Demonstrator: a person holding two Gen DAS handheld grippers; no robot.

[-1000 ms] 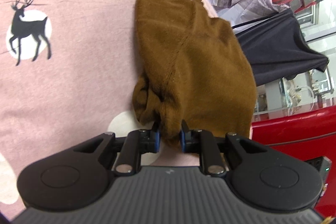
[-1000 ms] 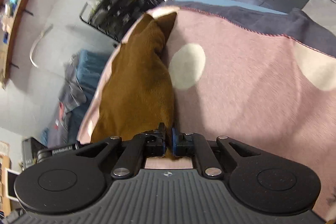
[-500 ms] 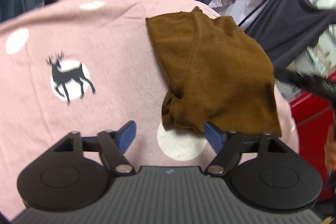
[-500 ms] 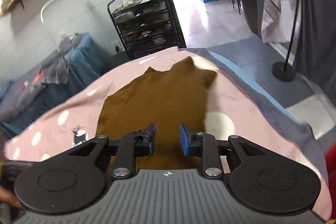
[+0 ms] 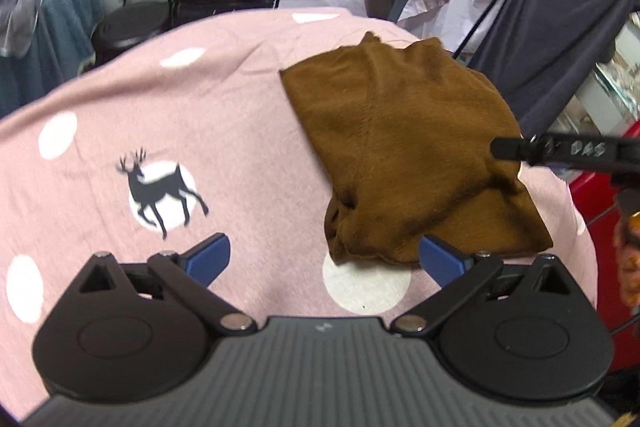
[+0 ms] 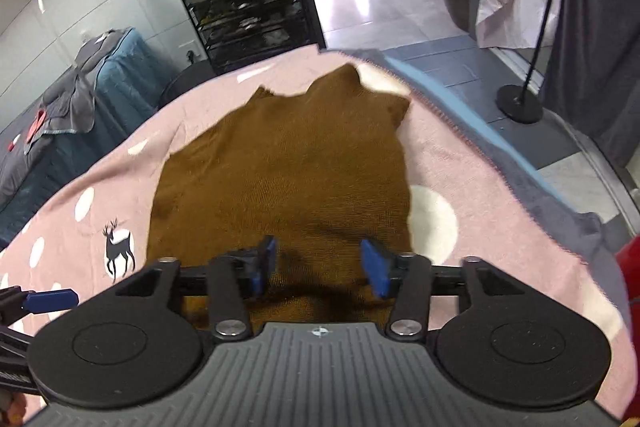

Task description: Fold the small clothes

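Note:
A small brown knit garment (image 5: 400,155) lies folded on a pink blanket (image 5: 200,115) printed with white dots and a black deer. My left gripper (image 5: 324,257) hovers just before the garment's bunched near edge. Its jaws are opening wide and nothing is between the pads. In the right wrist view the garment (image 6: 288,179) stretches away from my right gripper (image 6: 320,265). That gripper's jaws are also opening above the cloth's near edge, and the pads do not press it. The right gripper's finger (image 5: 560,151) shows over the garment's right side in the left wrist view.
The blanket's grey-blue edge (image 6: 480,115) drops off at the right, close to the garment. Beyond it are a black wire rack (image 6: 248,7), a dark cloth on a stand (image 5: 560,39), the stand's base (image 6: 520,103) and something red (image 5: 600,195).
Both grippers were shut on the garment's near edge. They have let go, opened wide and pulled up and back, leaving the garment lying on the blanket.

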